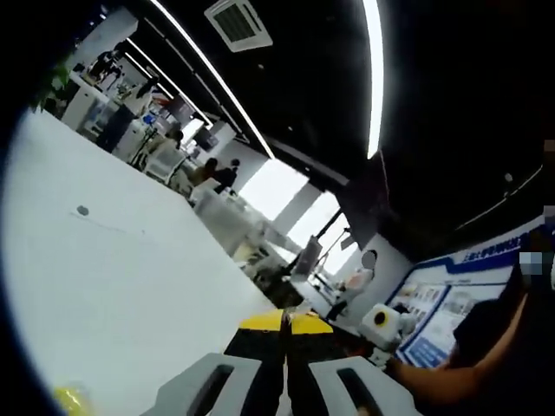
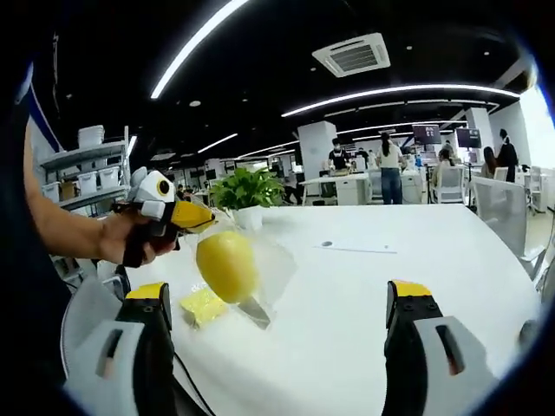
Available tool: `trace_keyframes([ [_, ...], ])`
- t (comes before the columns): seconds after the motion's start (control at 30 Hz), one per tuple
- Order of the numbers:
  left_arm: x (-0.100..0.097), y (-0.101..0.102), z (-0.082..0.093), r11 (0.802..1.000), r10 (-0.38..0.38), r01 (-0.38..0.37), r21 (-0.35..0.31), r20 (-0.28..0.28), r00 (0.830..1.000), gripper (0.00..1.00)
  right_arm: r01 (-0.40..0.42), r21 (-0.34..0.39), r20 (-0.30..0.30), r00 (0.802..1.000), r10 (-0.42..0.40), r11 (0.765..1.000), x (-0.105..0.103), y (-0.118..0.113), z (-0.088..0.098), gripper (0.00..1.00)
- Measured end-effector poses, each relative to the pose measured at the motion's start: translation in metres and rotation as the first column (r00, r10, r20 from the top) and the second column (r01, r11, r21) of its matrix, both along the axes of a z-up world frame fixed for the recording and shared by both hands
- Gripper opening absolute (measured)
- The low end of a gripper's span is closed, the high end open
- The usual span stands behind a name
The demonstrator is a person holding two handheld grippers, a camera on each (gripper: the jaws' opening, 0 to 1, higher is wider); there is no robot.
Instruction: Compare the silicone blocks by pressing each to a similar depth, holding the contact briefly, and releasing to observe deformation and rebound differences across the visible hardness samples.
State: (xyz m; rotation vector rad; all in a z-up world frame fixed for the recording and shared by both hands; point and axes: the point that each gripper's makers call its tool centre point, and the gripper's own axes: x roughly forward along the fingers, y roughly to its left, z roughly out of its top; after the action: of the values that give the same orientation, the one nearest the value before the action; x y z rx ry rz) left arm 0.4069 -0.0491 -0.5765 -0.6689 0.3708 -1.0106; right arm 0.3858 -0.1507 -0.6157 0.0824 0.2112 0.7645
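Open-plan office space with dark ceilings and long strip lights surrounds a broad white worktop (image 2: 408, 286), which spreads across the right gripper view and also tilts through the left gripper view (image 1: 113, 295). Desks, white chairs and several standing people sit far back in the room, and a leafy green potted plant (image 2: 247, 189) stands at the worktop's far edge. In the right gripper view the right gripper (image 2: 286, 316) has its yellow-tipped jaws spread wide apart with nothing between them. Beyond them the left gripper (image 2: 192, 216), held in a person's hand (image 2: 130, 238), has its yellow tips closed on a clear plastic bag (image 2: 264, 264) holding a rounded yellow silicone block (image 2: 227, 264), lifted above the worktop. A flat yellow silicone piece (image 2: 202, 305) lies on the worktop just below it. In the left gripper view that gripper's (image 1: 285, 325) jaws meet at their tips.
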Motion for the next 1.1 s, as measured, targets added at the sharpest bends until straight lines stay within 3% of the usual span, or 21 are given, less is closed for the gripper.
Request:
trace_keyframes([
  [0.3,-0.008,0.000,-0.022,1.000,0.008,-0.008,-0.002,-0.051,0.999,0.00,0.014,-0.003,-0.052,0.999,-0.014,1.000,-0.007,-0.006,-0.022,0.97],
  [0.6,-0.014,-0.007,-0.047,1.000,0.009,-0.008,0.010,-0.095,0.995,0.00,0.016,-0.019,-0.082,0.996,-0.018,1.000,-0.014,-0.007,-0.033,0.97],
  [0.77,-0.014,-0.007,-0.064,1.000,0.020,-0.022,-0.010,-0.167,0.986,0.00,0.023,-0.018,-0.111,0.994,-0.025,1.000,-0.018,-0.010,-0.039,0.97],
  [1.1,-0.007,-0.003,-0.079,0.998,0.041,-0.052,-0.042,-0.230,0.972,0.00,0.035,-0.038,-0.112,0.993,-0.039,0.999,-0.017,-0.013,-0.043,0.97],
])
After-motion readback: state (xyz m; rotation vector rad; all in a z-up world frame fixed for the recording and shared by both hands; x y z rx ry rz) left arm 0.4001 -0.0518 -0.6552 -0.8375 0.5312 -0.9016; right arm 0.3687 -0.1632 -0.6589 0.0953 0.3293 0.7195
